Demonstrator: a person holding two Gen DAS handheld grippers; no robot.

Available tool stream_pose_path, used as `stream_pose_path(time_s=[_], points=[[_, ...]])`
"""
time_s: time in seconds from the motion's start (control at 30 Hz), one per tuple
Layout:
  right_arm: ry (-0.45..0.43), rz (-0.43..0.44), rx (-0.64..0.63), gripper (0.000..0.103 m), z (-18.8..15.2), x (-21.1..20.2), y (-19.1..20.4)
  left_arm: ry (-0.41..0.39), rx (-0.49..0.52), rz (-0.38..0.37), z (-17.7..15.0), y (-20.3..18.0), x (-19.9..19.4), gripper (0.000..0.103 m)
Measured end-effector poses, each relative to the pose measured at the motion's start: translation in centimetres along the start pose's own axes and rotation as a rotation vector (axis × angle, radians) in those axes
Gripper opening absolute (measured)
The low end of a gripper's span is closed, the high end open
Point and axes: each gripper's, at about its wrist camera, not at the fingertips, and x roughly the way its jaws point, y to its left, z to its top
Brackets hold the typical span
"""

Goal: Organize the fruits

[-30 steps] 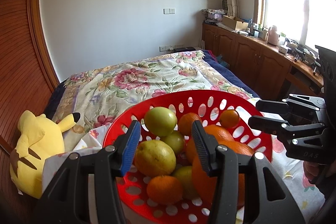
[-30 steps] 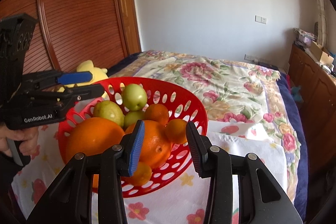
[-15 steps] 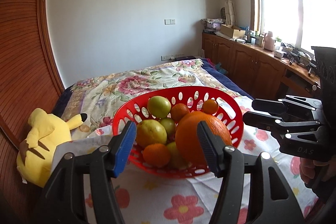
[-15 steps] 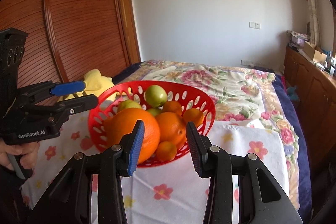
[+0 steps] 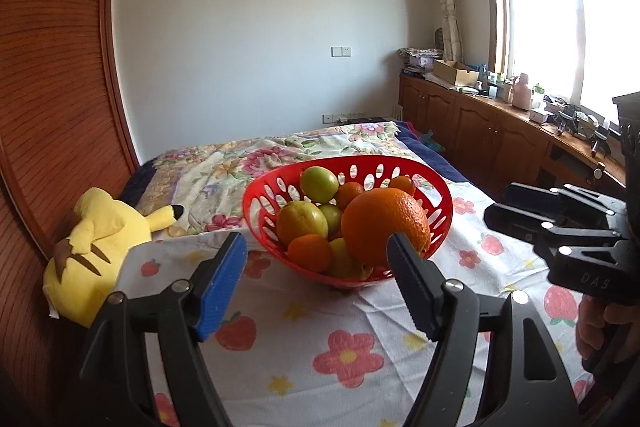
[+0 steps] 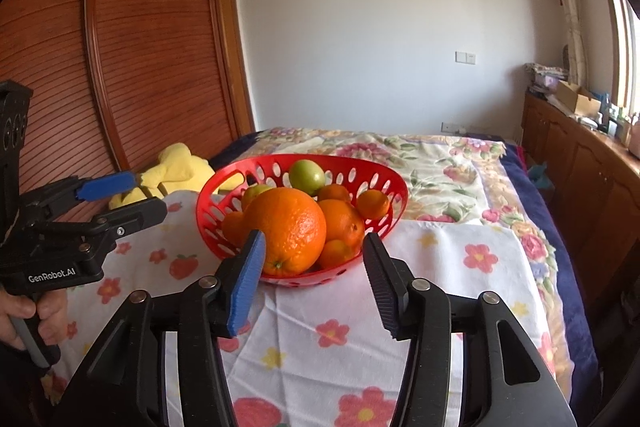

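Note:
A red slotted basket (image 5: 440,207) (image 6: 384,183) stands on a white flowered cloth (image 5: 320,327) on the bed. It holds a big orange (image 5: 384,223) (image 6: 290,227), several smaller oranges, a green fruit (image 5: 319,184) (image 6: 306,175) on top and yellow-green fruits. My left gripper (image 5: 316,283) is back from the basket, its jaws opening, nothing between them. My right gripper (image 6: 312,279) is also back from the basket with jaws opening and empty. Each gripper shows in the other's view, the right gripper (image 5: 516,207) at the right edge, the left gripper (image 6: 120,197) at the left, each held by a hand.
A yellow plush toy (image 5: 92,247) (image 6: 180,167) lies left of the basket beside a wooden sliding wardrobe (image 6: 140,47). A floral bedspread (image 6: 440,163) covers the bed beyond. Wooden cabinets (image 5: 500,139) with clutter run under the window at right.
Both grippers have drawn back from the basket, which now looks smaller and farther. Both pairs of jaws stand wider than before. The basket rests on the cloth.

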Motion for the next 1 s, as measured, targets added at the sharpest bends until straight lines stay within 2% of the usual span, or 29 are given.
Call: stream_pose_path(time_s=[0.4,0.6,0.8,1.0], points=[[-0.071,-0.033,0.013,0.068,0.2,-3.1,0.6,-0.088,-0.001,0.018,-0.4,0.0,-3.9,0.097],[-0.111,-0.05,0.017,0.076,0.4,-4.8,0.9,-0.146,-0.031,0.054,-0.1,0.0,-6.0,0.097],[-0.15,-0.078,0.017,0.087,0.4,-6.4,1.3,-0.153,-0.069,0.065,0.0,0.6,-7.5,0.097],[-0.18,-0.099,0.021,0.088,0.3,-8.3,1.8,-0.149,-0.064,0.059,-0.4,0.1,-8.9,0.097]])
